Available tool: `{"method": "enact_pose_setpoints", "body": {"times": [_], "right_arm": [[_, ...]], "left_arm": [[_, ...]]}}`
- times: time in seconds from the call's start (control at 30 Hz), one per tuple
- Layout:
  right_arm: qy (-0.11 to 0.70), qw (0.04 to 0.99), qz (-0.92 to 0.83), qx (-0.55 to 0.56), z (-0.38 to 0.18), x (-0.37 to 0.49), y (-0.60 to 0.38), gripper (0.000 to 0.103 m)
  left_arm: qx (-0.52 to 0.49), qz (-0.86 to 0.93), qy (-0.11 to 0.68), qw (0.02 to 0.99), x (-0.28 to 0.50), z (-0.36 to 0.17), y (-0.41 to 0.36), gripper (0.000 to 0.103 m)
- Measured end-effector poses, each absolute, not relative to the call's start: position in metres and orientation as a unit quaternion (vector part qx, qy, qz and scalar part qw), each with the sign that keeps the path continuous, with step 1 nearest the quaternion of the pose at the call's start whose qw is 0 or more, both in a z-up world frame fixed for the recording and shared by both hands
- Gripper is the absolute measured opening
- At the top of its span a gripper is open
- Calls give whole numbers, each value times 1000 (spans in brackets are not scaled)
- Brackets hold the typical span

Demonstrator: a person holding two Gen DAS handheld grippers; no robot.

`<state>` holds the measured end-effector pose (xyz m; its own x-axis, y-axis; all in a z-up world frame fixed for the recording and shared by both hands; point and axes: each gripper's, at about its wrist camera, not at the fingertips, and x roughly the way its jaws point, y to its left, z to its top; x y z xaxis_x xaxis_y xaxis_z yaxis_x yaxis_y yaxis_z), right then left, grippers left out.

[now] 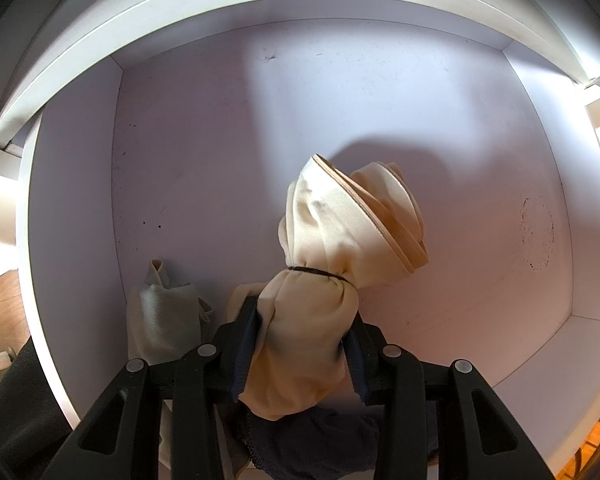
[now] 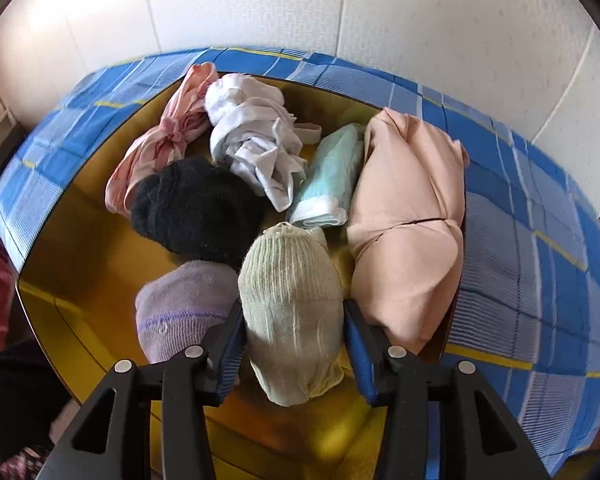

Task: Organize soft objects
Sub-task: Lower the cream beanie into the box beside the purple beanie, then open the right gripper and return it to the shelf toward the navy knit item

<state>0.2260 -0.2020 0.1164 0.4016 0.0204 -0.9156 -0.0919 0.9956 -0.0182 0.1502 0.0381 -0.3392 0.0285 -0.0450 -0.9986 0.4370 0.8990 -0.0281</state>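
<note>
In the left wrist view my left gripper (image 1: 300,352) is shut on a cream cloth bundle (image 1: 331,248) tied with a black band, held inside a white drawer (image 1: 379,92). A pale grey rolled cloth (image 1: 164,316) lies at the drawer's near left. In the right wrist view my right gripper (image 2: 294,344) has its jaws on both sides of a pale green ribbed sock ball (image 2: 292,304) in a yellow tray (image 2: 72,248). Around it lie a lilac sock ball (image 2: 180,308), a black one (image 2: 196,208), a peach bundle (image 2: 407,220), a white cloth (image 2: 256,136), a pink cloth (image 2: 164,140) and a mint roll (image 2: 331,176).
A dark blue cloth (image 1: 311,440) lies under my left gripper at the drawer's near edge. The tray sits on a blue checked bedspread (image 2: 539,264) against a white wall (image 2: 300,4). Dark and red fabric (image 2: 4,360) lies at the left.
</note>
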Motion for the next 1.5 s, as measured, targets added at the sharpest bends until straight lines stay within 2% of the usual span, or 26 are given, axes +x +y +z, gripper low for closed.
{"method": "enact_pose_setpoints", "body": {"times": [0.23, 0.57, 0.93, 1.1, 1.3, 1.5], "right_arm": [[519, 852, 36, -51, 132, 212, -195, 54], [493, 868, 51, -36, 152, 178, -202, 54], [446, 880, 161, -39, 166, 74, -194, 54], [472, 855, 210, -39, 133, 31, -182, 54], [563, 805, 186, 19, 53, 21, -184, 54], [665, 730, 156, 20, -22, 25, -169, 54]], "left_arm": [[148, -171, 675, 703, 150, -337, 37, 41], [150, -170, 674, 703, 150, -341, 33, 41], [145, -169, 674, 704, 150, -342, 32, 39], [142, -163, 675, 705, 151, -341, 35, 39], [148, -162, 674, 705, 148, -341, 28, 39], [147, -163, 674, 705, 148, -340, 27, 39]]}}
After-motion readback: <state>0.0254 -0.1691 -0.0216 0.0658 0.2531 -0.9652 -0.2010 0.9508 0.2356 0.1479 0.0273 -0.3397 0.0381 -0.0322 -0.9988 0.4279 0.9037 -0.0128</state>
